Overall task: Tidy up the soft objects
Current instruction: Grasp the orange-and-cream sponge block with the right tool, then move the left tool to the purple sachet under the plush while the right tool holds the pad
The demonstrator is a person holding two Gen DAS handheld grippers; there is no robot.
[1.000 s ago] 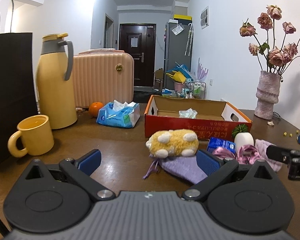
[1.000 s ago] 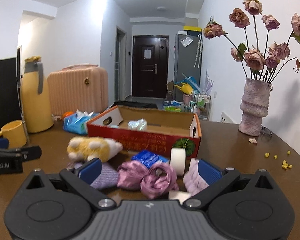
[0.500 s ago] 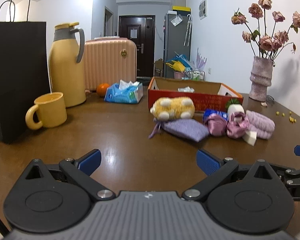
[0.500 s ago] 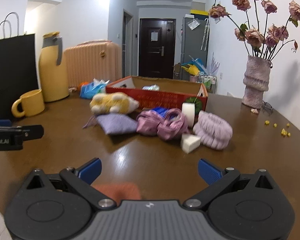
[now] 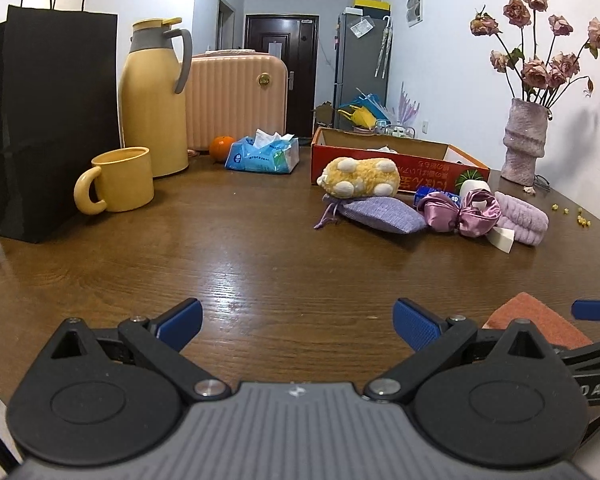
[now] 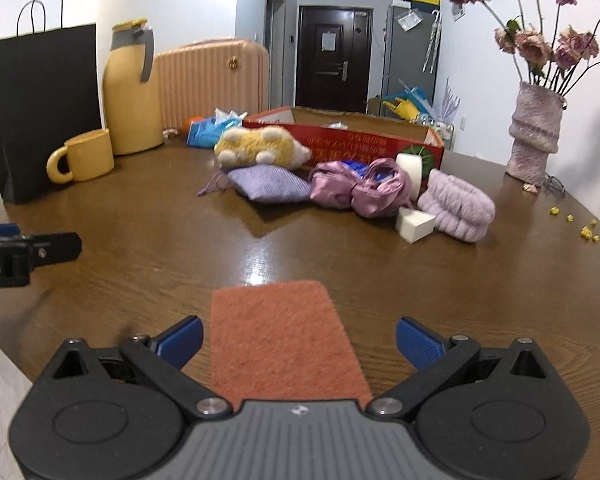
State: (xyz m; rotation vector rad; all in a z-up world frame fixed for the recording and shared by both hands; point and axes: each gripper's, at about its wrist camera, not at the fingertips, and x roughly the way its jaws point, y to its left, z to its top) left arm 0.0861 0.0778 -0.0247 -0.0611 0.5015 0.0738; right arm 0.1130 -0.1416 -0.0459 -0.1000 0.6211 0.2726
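right claw [image 6: 298, 342] hangs released, low over the near tabletop [image 6: 140, 248], straddling an orange pad [image 6: 280, 340] without gripping it. left claw [image 5: 298, 322], also released, hovers beside it over bare wood. farther off, plush toy [image 6: 260, 146], pouch [image 6: 270, 186], scrunchies [image 6: 358, 190] and headband [image 6: 456, 204] lie outside the red box [image 6: 360, 136]; sorting looks barely begun.

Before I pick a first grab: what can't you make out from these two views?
- Red box contents: near wall hides most, both views.
- Blue packet: behind satin scrunchie.
- Orange cloth: near end under right gripper body; in the left view, the left gripper covers it.
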